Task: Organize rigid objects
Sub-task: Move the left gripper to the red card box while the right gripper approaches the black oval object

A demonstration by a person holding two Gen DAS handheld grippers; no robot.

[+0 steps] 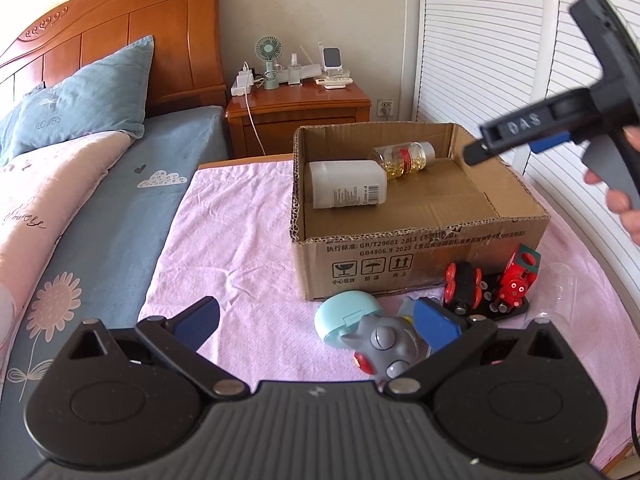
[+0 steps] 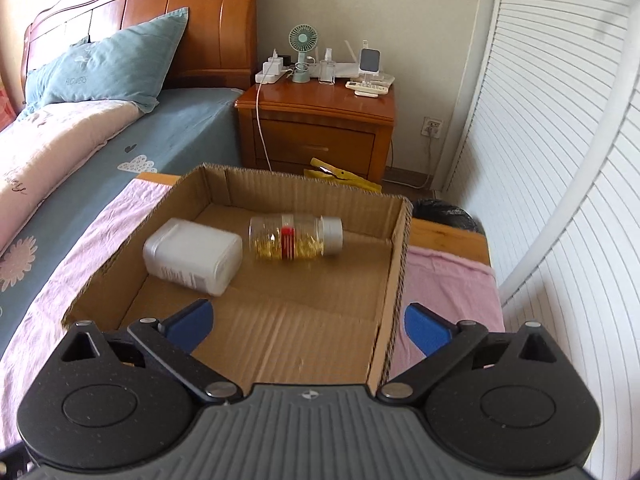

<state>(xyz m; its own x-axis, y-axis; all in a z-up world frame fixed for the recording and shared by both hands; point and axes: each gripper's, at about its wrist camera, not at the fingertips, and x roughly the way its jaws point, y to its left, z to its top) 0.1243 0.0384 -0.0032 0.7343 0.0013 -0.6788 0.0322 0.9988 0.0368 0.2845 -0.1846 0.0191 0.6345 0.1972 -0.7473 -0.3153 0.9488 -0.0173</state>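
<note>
An open cardboard box stands on a pink cloth. Inside lie a white bottle and a clear jar of yellow capsules with a silver cap, both on their sides. In front of the box sit a light blue case, a grey toy figure and a red and black toy train. My left gripper is open above the grey toy, holding nothing. My right gripper hangs open and empty over the box, seen in the left wrist view as a black tool in a hand.
A bed with a blue pillow lies to the left. A wooden nightstand with a fan and small devices stands behind the box. White louvred doors line the right side. A clear plastic item rests right of the train.
</note>
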